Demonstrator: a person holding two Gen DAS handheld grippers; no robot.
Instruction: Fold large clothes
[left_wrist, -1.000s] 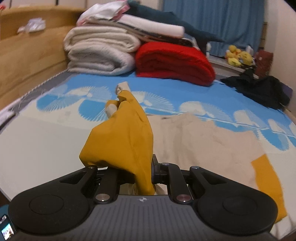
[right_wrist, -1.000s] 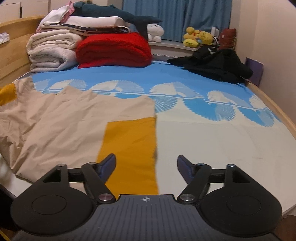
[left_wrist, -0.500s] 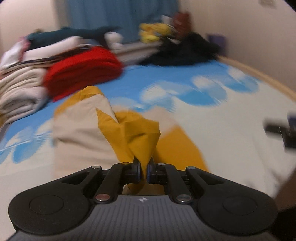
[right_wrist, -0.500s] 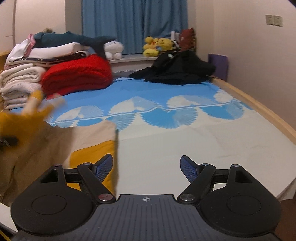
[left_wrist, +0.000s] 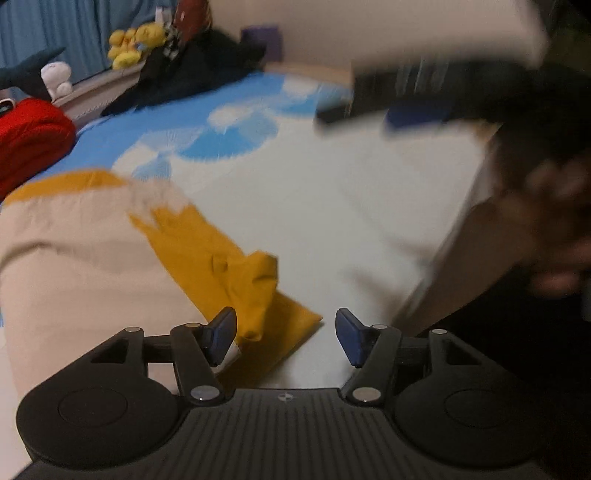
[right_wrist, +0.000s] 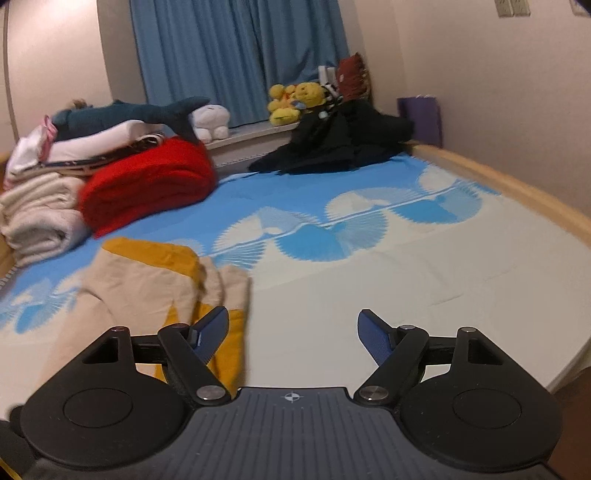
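Note:
The large garment (left_wrist: 74, 258), beige with mustard-yellow sleeves, lies on the bed; it also shows at the left of the right wrist view (right_wrist: 147, 284). One yellow sleeve (left_wrist: 221, 266) is laid across the beige body. My left gripper (left_wrist: 285, 321) hovers right over the sleeve's end, its jaws opening. The cloth edge rests loose beside the left finger (left_wrist: 221, 332), with no pad pressing on it. My right gripper (right_wrist: 293, 317) stands open over the white sheet with nothing between its fingers. In the left wrist view the right gripper (left_wrist: 388, 107) is a dark blur at upper right.
A red blanket (right_wrist: 147, 184) and stacked pale blankets (right_wrist: 37, 210) sit at the far left. Black clothes (right_wrist: 340, 140) lie at the far corner, plush toys (right_wrist: 295, 99) on the sill. The bed's wooden rim (right_wrist: 517, 188) runs along the right. A blurred hand (left_wrist: 546, 221) is at the right.
My left gripper swung right and down with the yellow sleeve, laid it over the beige body and let it go. My right gripper drifted right, still open.

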